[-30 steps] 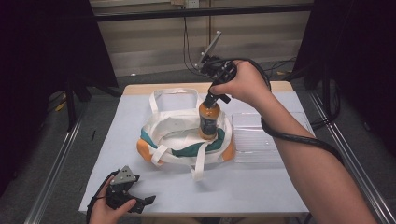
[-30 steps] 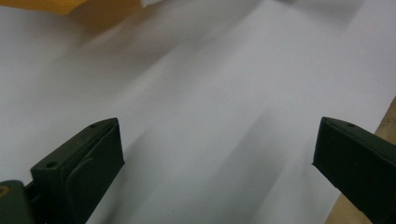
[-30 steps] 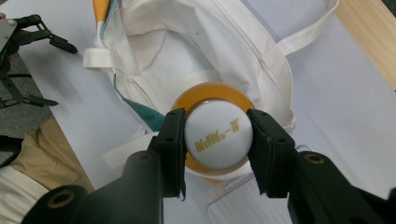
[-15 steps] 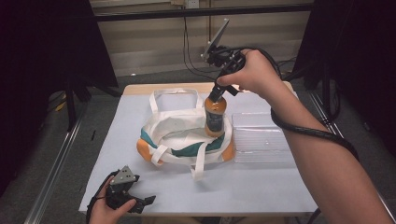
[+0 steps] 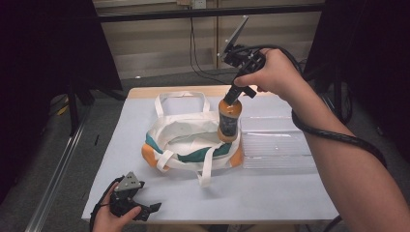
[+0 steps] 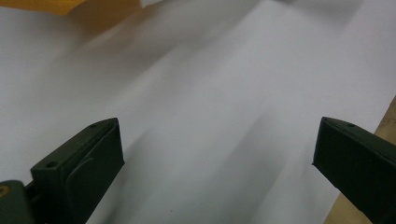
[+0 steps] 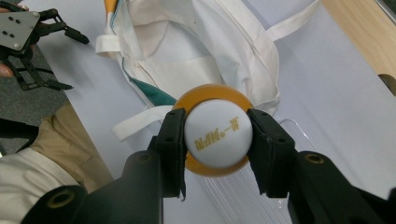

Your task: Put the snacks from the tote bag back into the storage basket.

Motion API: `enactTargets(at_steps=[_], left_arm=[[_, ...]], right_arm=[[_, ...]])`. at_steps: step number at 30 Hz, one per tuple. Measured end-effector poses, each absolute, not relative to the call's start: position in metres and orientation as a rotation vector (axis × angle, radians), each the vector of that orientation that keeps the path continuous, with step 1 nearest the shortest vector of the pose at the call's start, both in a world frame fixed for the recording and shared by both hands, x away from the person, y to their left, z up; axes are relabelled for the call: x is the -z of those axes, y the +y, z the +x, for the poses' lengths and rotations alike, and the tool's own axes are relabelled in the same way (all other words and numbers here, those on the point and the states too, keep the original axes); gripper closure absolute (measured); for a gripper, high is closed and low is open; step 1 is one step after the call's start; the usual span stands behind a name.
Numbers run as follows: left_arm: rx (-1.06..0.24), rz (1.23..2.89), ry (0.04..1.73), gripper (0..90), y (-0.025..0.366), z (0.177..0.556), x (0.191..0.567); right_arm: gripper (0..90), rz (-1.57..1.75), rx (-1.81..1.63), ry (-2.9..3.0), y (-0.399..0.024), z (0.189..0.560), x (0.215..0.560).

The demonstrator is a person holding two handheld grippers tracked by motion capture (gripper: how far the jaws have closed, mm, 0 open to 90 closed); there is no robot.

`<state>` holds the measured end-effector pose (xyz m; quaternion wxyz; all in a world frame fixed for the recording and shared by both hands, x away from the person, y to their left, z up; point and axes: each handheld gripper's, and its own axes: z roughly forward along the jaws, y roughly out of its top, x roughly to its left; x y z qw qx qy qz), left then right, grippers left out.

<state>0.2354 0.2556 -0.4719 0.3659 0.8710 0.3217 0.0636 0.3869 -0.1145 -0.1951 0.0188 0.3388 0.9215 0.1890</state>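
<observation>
Your right claw [image 7: 218, 140] grips the white-capped orange bottle [image 5: 228, 121], lifted above the white canvas tote bag [image 5: 191, 137]; setting it down remains. Your left claw [image 6: 215, 154] rests wide near the counter's [image 5: 270, 193] front-left corner.

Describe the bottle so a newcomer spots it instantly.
Start at the white table, then the white tote bag at its middle. Just above the bag's right edge hangs the bottle, gripped by its white cap in the right gripper: the only orange, upright thing here.
</observation>
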Motion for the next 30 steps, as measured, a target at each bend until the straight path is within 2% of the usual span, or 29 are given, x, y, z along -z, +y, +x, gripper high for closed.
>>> enactTargets(at_steps=[30], left_arm=[[-0.178, 2.25, 0.82, 1.3, 0.254, 0.236, 0.471]], right_arm=[[60.6, 1.1, -0.535, 2.84, -0.154, 0.379, 0.201]])
